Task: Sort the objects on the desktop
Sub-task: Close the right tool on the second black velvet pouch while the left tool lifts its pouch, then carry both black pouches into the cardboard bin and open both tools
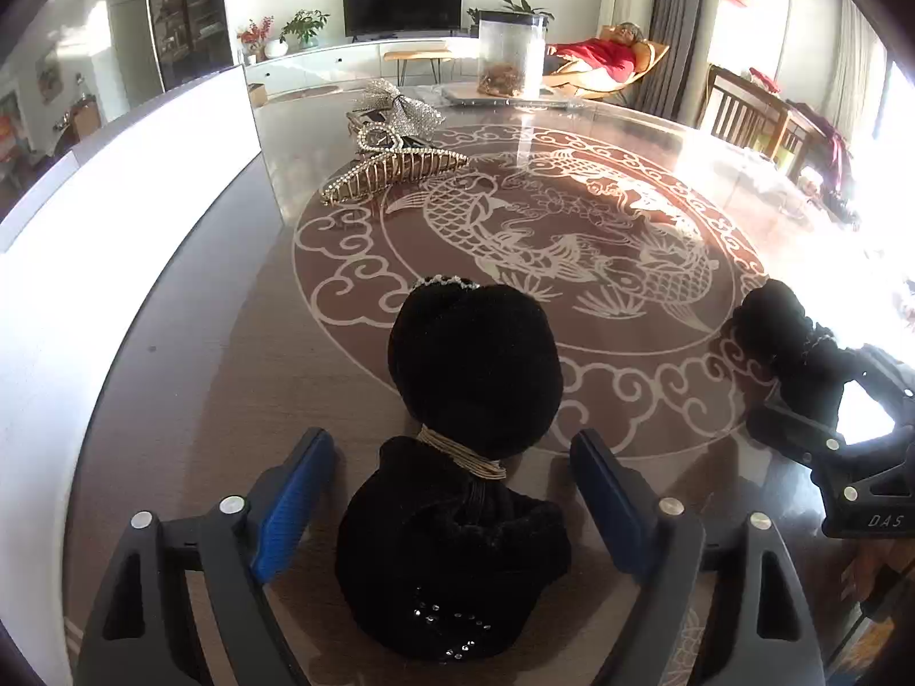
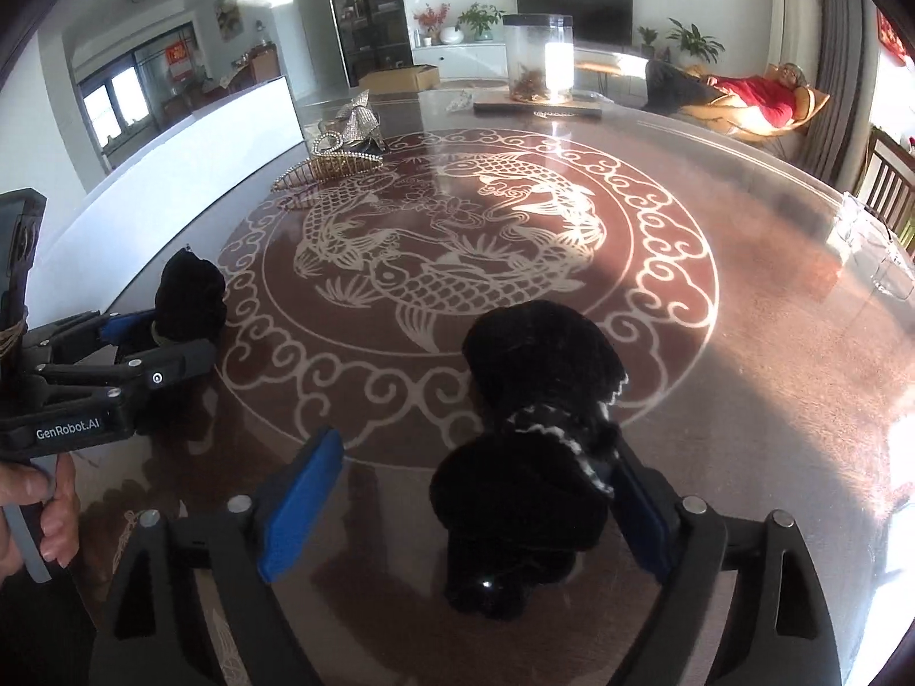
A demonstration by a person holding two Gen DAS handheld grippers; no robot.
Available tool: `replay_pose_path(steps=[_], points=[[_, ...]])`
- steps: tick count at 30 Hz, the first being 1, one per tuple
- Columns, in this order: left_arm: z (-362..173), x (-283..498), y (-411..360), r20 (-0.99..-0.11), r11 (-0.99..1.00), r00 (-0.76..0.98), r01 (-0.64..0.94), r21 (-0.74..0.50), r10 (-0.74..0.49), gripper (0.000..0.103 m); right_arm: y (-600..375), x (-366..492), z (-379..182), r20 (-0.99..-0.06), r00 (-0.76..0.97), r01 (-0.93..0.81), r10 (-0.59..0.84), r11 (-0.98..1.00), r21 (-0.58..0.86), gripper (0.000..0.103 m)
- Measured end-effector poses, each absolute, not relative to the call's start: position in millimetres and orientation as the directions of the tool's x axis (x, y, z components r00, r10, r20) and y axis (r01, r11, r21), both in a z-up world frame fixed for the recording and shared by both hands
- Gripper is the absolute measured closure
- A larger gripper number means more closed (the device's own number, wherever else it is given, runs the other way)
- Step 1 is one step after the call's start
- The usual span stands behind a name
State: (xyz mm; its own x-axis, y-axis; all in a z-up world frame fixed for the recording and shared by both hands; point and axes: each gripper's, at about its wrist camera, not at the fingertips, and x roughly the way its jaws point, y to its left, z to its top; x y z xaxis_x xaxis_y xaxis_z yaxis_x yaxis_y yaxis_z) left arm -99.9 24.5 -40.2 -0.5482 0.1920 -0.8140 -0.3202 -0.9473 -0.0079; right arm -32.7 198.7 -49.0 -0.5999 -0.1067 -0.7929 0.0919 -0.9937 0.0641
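A black fuzzy hair bow with a gold band [image 1: 474, 366] lies on the fish-patterned table [image 1: 572, 228], between the blue pads of my left gripper [image 1: 452, 503]. That gripper is open, with both pads clear of the bow. A second black bow with a black-and-white knit band [image 2: 543, 354] lies between the pads of my right gripper [image 2: 469, 509], which is also open. Its left pad stands well away from the bow, and its right pad is close against the bow's side. Each gripper shows at the edge of the other's view.
A gold claw clip [image 1: 394, 174] and a rhinestone bow [image 1: 400, 108] are piled at the table's far left, beside a white board [image 1: 143, 171]. A clear jar [image 1: 510, 57] stands on a tray at the far edge. A person [image 1: 606, 51] reclines beyond the table.
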Motion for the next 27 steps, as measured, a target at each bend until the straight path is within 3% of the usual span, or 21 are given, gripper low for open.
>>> replay_pose_path(steps=[4,11,17,18,19,20,21,22,23,24,25,27], points=[[-41,-96,24,-0.817,-0.942,-0.544,-0.335,0.002,0.191,0.011,185,-36,-59,-0.816,-0.576,0.088,-0.039,-0.996,-0.015,0.000],[-44,-99,28,-0.828,-0.932,-0.522,-0.363,0.001,0.203,0.000,194,-30,-60,-0.817,-0.576,0.037,-0.020,-0.999,-0.001,0.000],[-44,-99,28,-0.829,-0.932,-0.521,-0.364,0.000,0.203,0.000,236,-17,-49,-0.821,-0.552,-0.070,-0.144,-0.973,0.218,0.000],[-42,-99,28,-0.823,-0.933,-0.530,-0.359,0.001,0.203,0.009,238,-21,-49,-0.828,-0.540,-0.066,-0.150,-0.973,0.220,0.000],[-40,-98,26,-0.812,-0.936,-0.546,-0.353,-0.001,0.207,0.028,236,-26,-48,-0.833,-0.533,-0.056,-0.146,-0.977,0.206,0.000],[-38,-97,24,-0.802,-0.938,-0.559,-0.347,-0.002,0.208,0.036,232,-33,-48,-0.841,-0.523,-0.042,-0.138,-0.981,0.187,0.000],[-37,-95,22,-0.798,-0.939,-0.566,-0.343,0.000,0.207,0.051,226,-41,-49,-0.850,-0.509,-0.023,-0.136,-0.985,0.171,0.001],[-35,-94,21,-0.795,-0.938,-0.571,-0.345,0.004,0.206,0.072,220,-48,-51,-0.860,-0.495,-0.006,-0.128,-0.989,0.150,0.011],[-34,-93,19,-0.797,-0.939,-0.565,-0.345,-0.007,0.214,0.072,213,-51,-51,-0.863,-0.497,0.011,-0.089,-0.995,0.096,0.025],[-33,-92,16,-0.798,-0.939,-0.559,-0.342,-0.025,0.225,0.072,204,-53,-49,-0.866,-0.499,0.038,-0.036,-0.999,0.019,0.065],[-30,-91,12,-0.791,-0.940,-0.561,-0.339,-0.047,0.242,0.072,199,-52,-46,-0.870,-0.493,0.062,-0.017,-0.998,-0.016,0.068],[-18,-85,2,-0.758,-0.940,-0.588,-0.328,-0.095,0.282,0.072,199,-45,-43,-0.883,-0.461,0.085,-0.089,-0.995,0.056,0.068]])
